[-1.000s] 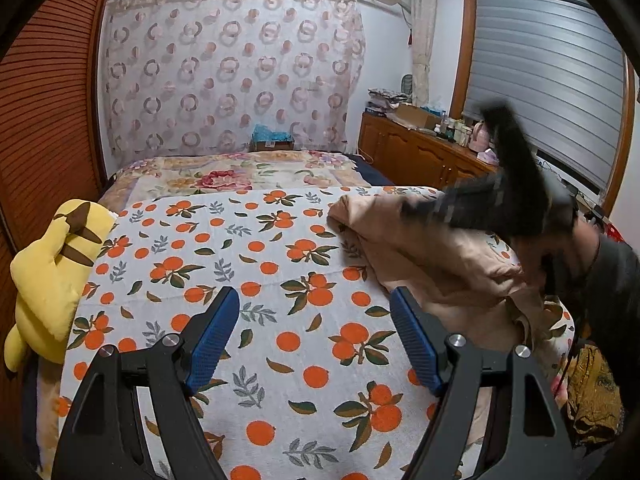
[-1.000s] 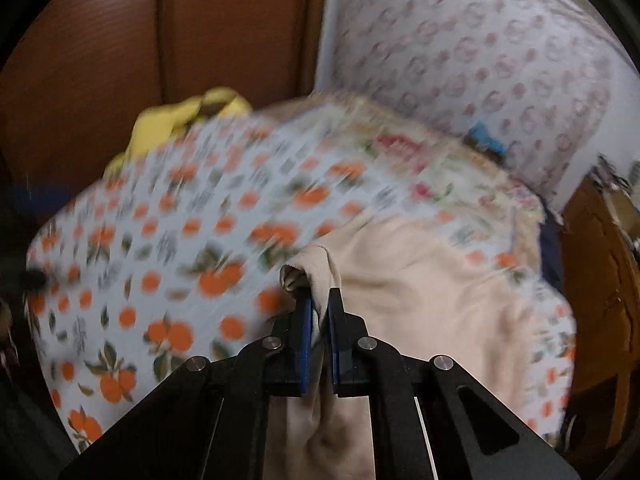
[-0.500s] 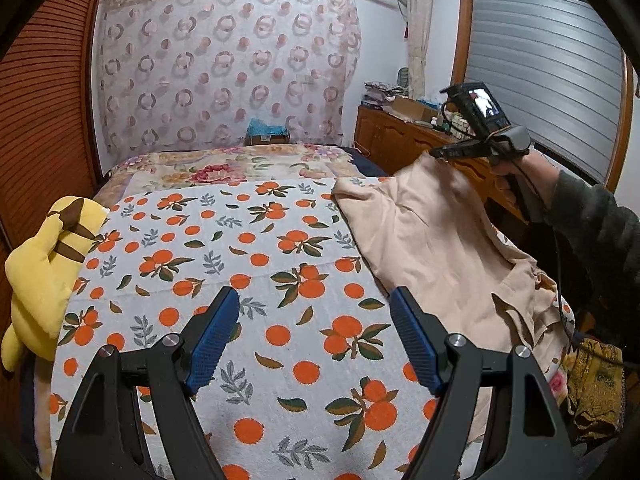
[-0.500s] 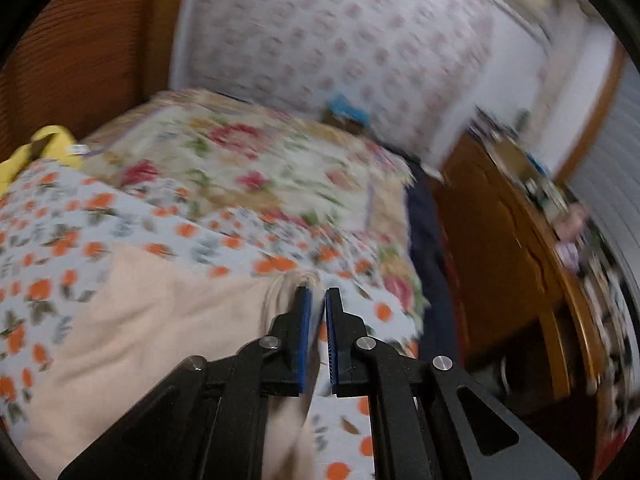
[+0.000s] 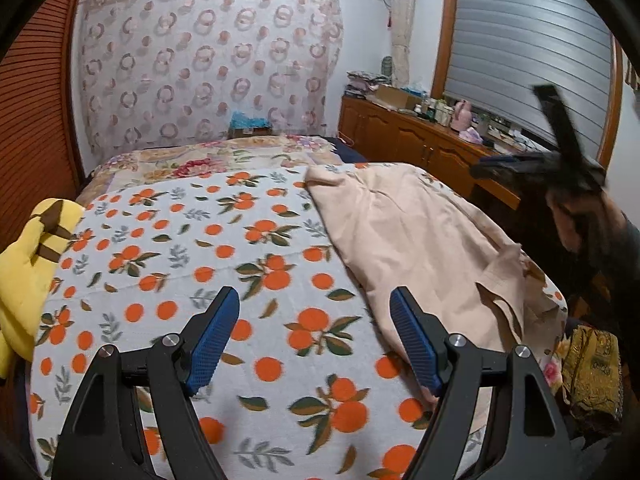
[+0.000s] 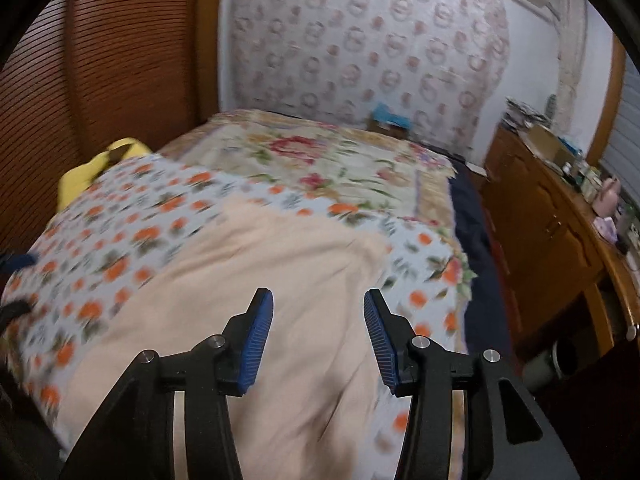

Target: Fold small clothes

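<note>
Beige garment (image 5: 404, 236) spread on the bed, both hand-held grippers open and empty.

Lies rumpled over the orange-print blanket (image 5: 192, 264) toward 3 o'clock in the left wrist view, its near edge draping off the bed's side. Left hand-held gripper (image 5: 314, 340) hovering above the blanket at 6 o'clock, jaws wide, just beside the garment's edge. Right hand-held gripper (image 6: 318, 336) above the garment, jaws apart, holding nothing. Yellow plush (image 5: 28, 260) at 9 o'clock by the wooden wall; floral quilt (image 5: 208, 164) at 12 o'clock; dresser (image 5: 420, 148) at 2 o'clock.
</note>
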Demonstrator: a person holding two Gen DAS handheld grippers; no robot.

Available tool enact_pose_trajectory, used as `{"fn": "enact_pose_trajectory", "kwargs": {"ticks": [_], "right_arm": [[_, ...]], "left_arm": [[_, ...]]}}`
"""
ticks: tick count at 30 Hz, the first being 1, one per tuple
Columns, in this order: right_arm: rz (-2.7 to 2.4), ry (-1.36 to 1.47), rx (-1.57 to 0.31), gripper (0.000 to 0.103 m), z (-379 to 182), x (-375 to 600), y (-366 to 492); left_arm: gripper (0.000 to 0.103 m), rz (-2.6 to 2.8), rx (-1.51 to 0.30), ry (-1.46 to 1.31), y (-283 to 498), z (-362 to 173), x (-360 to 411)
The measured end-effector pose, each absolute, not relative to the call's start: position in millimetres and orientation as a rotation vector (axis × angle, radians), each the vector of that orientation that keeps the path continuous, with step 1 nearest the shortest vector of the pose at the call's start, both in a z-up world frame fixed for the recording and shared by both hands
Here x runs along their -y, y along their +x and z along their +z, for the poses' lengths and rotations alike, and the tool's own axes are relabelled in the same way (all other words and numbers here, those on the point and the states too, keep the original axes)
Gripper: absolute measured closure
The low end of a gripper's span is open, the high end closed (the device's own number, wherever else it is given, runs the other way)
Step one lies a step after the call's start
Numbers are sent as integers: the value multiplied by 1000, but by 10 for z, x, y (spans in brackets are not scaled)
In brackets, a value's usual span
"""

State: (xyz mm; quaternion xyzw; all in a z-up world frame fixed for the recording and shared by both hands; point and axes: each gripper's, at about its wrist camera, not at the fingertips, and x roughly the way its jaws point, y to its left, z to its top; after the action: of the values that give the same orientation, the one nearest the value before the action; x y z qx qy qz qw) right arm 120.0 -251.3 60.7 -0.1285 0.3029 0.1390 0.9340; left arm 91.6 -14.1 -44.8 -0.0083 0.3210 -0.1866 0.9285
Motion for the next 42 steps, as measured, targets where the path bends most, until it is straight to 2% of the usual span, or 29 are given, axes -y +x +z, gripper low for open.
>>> {"fn": "enact_pose_trajectory", "kwargs": {"ticks": [8,18,27,37,39,41,42], "right_arm": [[358,-234,-688,54,76,2568,488],[371,-238,-653,54,-117,2352,243],[300,-233,-557,54,85,2362,28],[317,-260,-702,54,-439,2180,253],[317,-248,-705,66,-480,2221,238],[310,-240,-699,85,-493,2288,185],[308,-222,-694,90,-478,2337,158]], "left_arm": [[25,-448,-689,16,904,-555,447],[25,-465,-701,41,809,-577,546],[25,-467,-709,34,825,-608,578],[25,-463,-725,30,828,-643,575],[25,-465,-728,28,831,-651,576],[25,-467,-736,29,832,-664,590],[25,-468,-738,30,835,-668,597]]}}
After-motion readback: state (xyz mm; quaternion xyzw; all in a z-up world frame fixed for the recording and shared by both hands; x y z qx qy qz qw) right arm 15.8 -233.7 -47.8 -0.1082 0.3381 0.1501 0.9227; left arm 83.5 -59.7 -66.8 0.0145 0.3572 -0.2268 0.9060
